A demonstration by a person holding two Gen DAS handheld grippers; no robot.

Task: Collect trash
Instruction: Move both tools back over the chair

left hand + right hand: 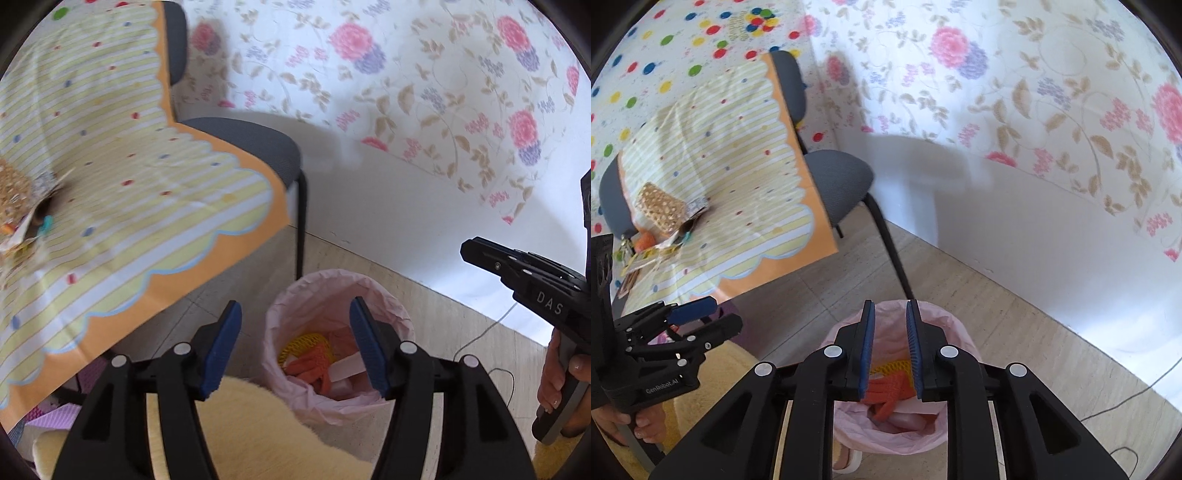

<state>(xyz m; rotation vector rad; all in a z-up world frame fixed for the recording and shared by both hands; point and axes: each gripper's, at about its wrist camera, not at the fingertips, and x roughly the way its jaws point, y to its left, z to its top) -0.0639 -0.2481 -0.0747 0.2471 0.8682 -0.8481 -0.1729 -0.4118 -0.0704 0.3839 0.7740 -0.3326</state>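
The left gripper's (295, 343) two blue-padded fingers (221, 347) stood wide apart and held nothing, framing the low centre of the left wrist view. In the right wrist view the right gripper's (890, 350) two fingers (867, 354) stood a narrow gap apart, empty as well.

At the far left of both views one table (110, 155) carried a striped, dotted cloth, and on it a loose heap of trash (661, 218): a gold-patterned wrapper, an orange scrap, yellow and teal bits. It sat at the middle left edge, well away from both pairs of fingers.

One dark grey chair (838, 177) stood just right of the table.

One bin (369, 291) lined with a pink bag stood on the floor at lower centre, seen between and beyond the fingers of each gripper. Inside lay one yellow net (306, 345) and one orange net (886, 391) touching it, plus pale paper pieces.

Floral wallpaper (424, 92) filled the upper right.
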